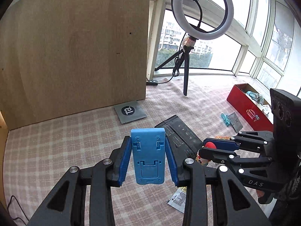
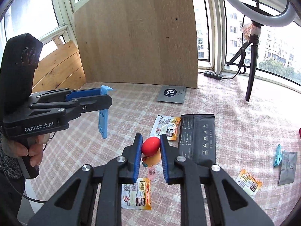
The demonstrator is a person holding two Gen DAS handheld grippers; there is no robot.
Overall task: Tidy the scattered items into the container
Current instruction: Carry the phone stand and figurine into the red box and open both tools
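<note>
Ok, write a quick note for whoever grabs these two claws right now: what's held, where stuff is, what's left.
Left claw: shut on the blue phone stand, lifted off the table.
Right claw: shut on the red-topped toy, also lifted.
Red box: far right of the table, a few items already inside.
Left to do: drop both in the box, then collect the snack packets, black pouch, grey sachet and teal clip.
</note>
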